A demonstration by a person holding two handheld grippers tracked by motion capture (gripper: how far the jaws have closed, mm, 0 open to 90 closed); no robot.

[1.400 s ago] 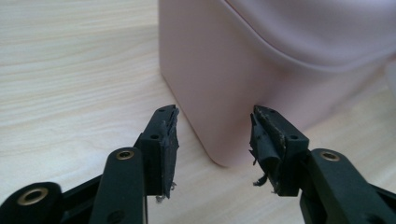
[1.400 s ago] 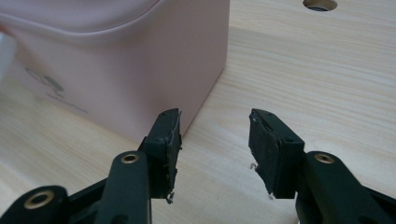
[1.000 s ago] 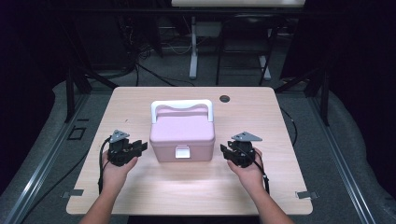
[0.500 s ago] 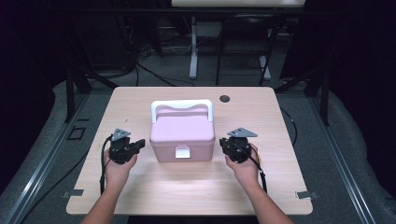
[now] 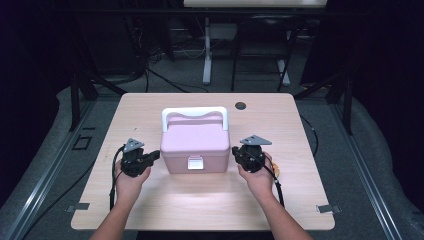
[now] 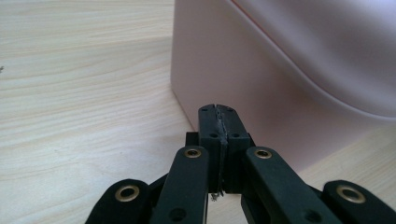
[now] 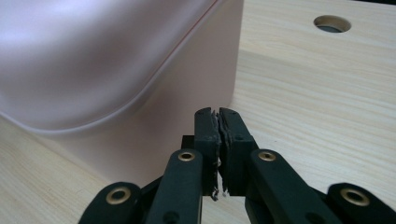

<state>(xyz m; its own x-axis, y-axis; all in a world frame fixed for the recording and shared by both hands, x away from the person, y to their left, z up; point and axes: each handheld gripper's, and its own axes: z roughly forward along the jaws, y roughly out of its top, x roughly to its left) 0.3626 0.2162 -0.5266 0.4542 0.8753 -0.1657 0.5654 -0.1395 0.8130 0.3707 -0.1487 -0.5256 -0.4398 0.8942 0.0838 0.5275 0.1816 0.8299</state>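
The left gripper (image 5: 150, 159) and the right gripper (image 5: 238, 155) sit low on the table (image 5: 210, 200), one at each side of the pink box (image 5: 195, 145), each held in a hand. A second ago both pairs of jaws stood partly apart; they have just been closing, and now both pairs are pressed together with nothing between them. In the left gripper view the shut tips (image 6: 218, 116) point at the box's side wall (image 6: 243, 70), just short of it. In the right gripper view the tips (image 7: 218, 119) likewise meet near the box's corner (image 7: 205, 79).

Neither hand has shifted noticeably since the earlier frames. The box stands mid-table where it was, lid down, its white latch (image 5: 195, 162) facing the person and its white handle (image 5: 195, 112) folded toward the far side. Beyond it lies a round hole (image 5: 241, 106) in the tabletop.
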